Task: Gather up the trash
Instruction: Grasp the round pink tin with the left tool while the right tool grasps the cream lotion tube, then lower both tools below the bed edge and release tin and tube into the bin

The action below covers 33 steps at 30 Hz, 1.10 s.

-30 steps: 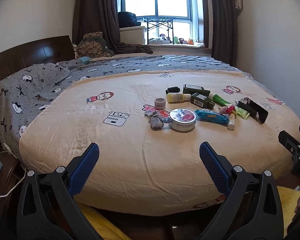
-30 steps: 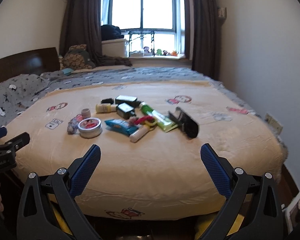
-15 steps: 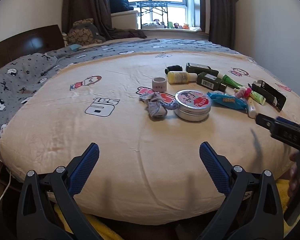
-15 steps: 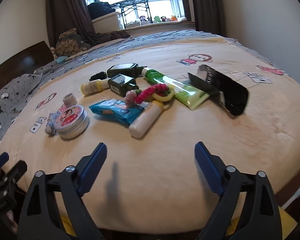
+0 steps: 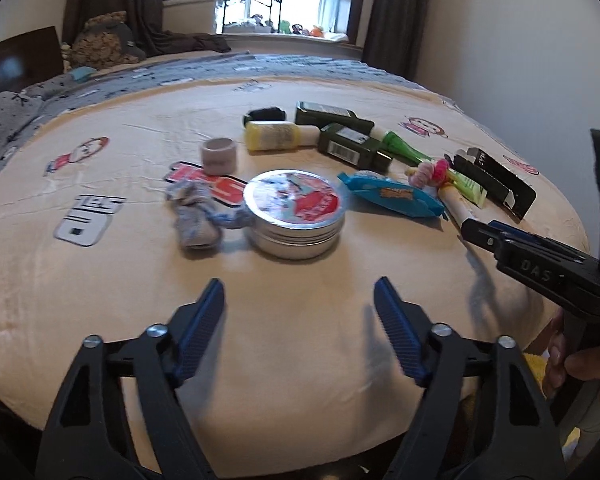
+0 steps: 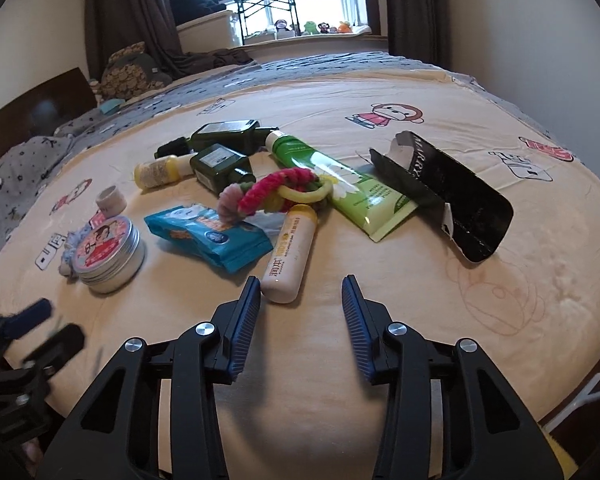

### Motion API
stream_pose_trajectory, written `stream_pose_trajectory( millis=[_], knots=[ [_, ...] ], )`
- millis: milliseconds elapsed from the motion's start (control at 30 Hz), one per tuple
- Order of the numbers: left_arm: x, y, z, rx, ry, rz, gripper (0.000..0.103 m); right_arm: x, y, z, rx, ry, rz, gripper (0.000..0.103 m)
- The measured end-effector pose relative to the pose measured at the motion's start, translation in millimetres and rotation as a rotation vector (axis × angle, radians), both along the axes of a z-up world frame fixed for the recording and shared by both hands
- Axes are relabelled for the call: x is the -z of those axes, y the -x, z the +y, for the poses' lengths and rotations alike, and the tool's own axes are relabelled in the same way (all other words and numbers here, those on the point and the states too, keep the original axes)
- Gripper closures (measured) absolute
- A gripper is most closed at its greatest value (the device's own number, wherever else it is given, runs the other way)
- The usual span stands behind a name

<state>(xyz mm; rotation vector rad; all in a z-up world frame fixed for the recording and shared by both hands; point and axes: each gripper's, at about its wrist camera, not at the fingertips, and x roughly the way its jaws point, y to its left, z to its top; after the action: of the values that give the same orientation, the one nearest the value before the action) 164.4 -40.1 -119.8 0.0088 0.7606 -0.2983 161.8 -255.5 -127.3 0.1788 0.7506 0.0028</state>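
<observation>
On the bed point(image 6: 380, 360), everything lies around one round tin point(image 6: 109, 254). Counted: one tin, one crumpled grey-blue scrap point(image 5: 192, 220) touching its left side, one small tape roll point(image 6: 111, 199) just behind it, one blue wrapper point(image 6: 208, 236) just right of it, and one cream tube point(image 6: 288, 256) right of the wrapper. Behind the wrapper lies one bunch of pink and yellow hair ties point(image 6: 276, 192). Further right of the tin come one green tube point(image 6: 340, 188) and one opened black carton point(image 6: 448, 196), the carton farthest from it. Behind the tin, past the wrapper, lie two dark green bottles point(image 6: 220, 164), one yellow bottle point(image 6: 158, 170) and one small black item point(image 5: 265, 114) that is too blurred to name.

The left gripper point(image 5: 299, 306) hovers just in front of the tin, its jaws spread wide, holding and touching nothing. The right gripper point(image 6: 300, 308) sits right of the tin, in front of the cream tube; its jaws stand moderately apart and empty, the left pad just beside the tube's near end, and I cannot tell whether they touch.
</observation>
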Motion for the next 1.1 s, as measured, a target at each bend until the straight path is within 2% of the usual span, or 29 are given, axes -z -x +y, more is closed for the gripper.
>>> stream_pose_trajectory(
  millis=[67,433,500,567,733,800,967,1100],
  knots=[
    [5.3,-10.9,-6.0,-0.007,-0.01,0.015,0.043,-0.5,-4.2,-1.6,-0.012,-0.025,0.004,0.06],
    [9.4,-72.7,-17.4,-0.024,-0.021,0.032,0.044,5.5,-45.5,1.2,-0.014,0.0,0.034,0.062],
    [9.8,-79.8,-20.8,-0.016,-0.03,0.039,0.04,6.2,-46.0,-0.9,-0.024,-0.007,0.039,0.063],
    [10.2,-84.2,-24.9,-0.001,-0.034,0.04,0.027,5.9,-46.0,-2.0,-0.033,-0.008,0.043,0.063],
    [10.6,-100.7,-34.3,-0.02,-0.072,0.053,0.026,5.9,-50.1,-1.7,-0.033,0.023,0.044,0.067],
    [9.6,-104.5,-34.9,-0.03,-0.085,0.053,0.034,6.1,-47.3,-4.5,-0.033,0.021,0.041,0.081],
    [8.9,-101.0,-31.3,-0.018,-0.093,0.053,0.036,4.8,-33.0,-11.7,-0.065,0.015,0.041,0.082],
    [8.3,-75.8,-29.0,0.008,-0.097,0.039,0.036,3.9,-14.0,-9.6,-0.099,0.051,0.038,0.082]
  ],
)
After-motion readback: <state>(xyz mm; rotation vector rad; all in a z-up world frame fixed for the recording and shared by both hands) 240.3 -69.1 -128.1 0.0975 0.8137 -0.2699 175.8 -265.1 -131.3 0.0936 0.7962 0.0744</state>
